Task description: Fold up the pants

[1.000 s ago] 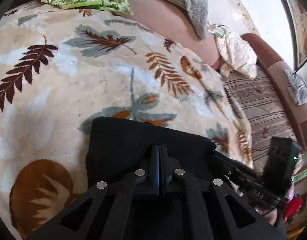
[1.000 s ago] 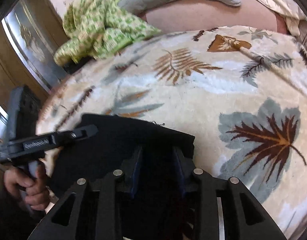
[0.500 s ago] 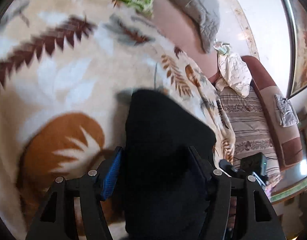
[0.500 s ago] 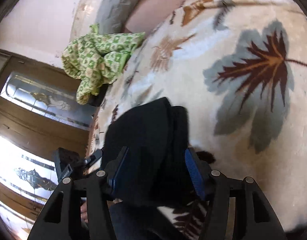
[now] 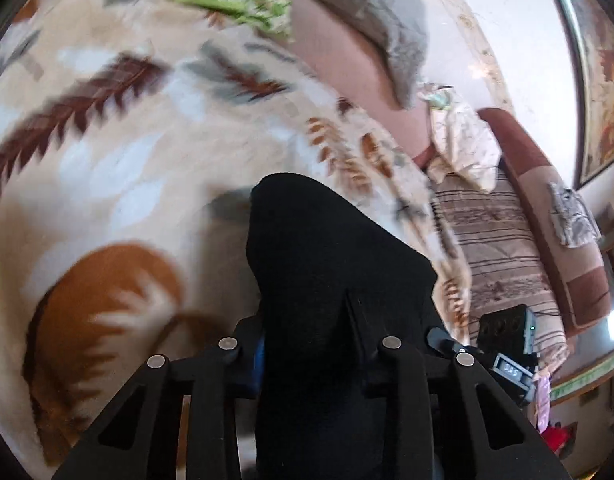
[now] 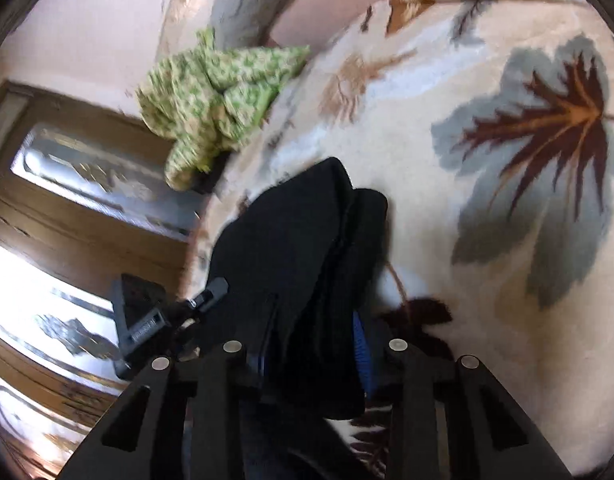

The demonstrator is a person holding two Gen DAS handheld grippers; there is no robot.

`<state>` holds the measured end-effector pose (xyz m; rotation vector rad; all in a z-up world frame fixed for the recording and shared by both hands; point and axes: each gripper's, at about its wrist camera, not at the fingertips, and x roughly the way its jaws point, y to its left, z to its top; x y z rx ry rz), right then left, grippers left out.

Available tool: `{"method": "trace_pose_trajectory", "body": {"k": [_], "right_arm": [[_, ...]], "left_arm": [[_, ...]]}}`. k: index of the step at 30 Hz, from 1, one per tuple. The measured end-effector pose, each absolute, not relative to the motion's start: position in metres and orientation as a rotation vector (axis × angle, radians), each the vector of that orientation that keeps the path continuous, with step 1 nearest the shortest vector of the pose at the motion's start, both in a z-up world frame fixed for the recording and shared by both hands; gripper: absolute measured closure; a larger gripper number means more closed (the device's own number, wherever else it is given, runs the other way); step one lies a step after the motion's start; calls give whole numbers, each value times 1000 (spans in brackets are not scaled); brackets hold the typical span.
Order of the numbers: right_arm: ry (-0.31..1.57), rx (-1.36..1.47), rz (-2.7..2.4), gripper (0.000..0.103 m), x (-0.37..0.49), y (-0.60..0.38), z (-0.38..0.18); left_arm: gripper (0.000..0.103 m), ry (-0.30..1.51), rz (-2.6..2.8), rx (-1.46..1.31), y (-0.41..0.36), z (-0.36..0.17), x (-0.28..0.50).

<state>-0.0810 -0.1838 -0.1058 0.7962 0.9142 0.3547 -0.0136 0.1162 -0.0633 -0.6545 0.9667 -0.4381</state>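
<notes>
The black pants [image 5: 327,240] are a thick folded bundle on a leaf-patterned blanket [image 5: 127,160]. In the left wrist view the bundle fills the gap of my left gripper [image 5: 307,320], whose jaws are closing and press on its sides. The right wrist view shows the same pants [image 6: 291,232], layered edges up, between the blue pads [image 6: 361,348] of my right gripper [image 6: 315,320], also closing and pressing on the fabric. Each view catches the other tool: the right gripper's body [image 5: 503,344] at lower right, the left gripper's body [image 6: 147,320] at lower left.
A crumpled green patterned cloth [image 6: 211,100] lies at the blanket's far edge beside a grey pillow [image 5: 371,20]. A striped brown sofa [image 5: 507,240] with loose cloths stands to the right. A wooden door with glass panels [image 6: 67,200] is on the left.
Both grippers spread wide around the pants bundle and then narrowed onto it. Both views rolled and shifted, and the bundle now rises between the fingers instead of lying flat.
</notes>
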Motion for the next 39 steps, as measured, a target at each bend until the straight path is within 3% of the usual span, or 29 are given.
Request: {"method": "trace_pose_trajectory", "body": {"k": [7,12,13,16,39], "right_arm": [[815,749,319,70,-55,-236,-52],[866,688,230,69,-22,-266,-72],[892,674,203,68,-16,-269,-86],[897,720,168,65,-17,-278,-116],[882,733,158,62,-24,-283,-122]], "left_arm": [[72,938,-511,-621,58,-38,58],[68,1077,-420,-564,23,-98,112],[59,1079,-406,-543,20,-105,116],[54,1051,-400,-521,14,-107,119],[46,1047,-321,-339,-2,-90,103]]}}
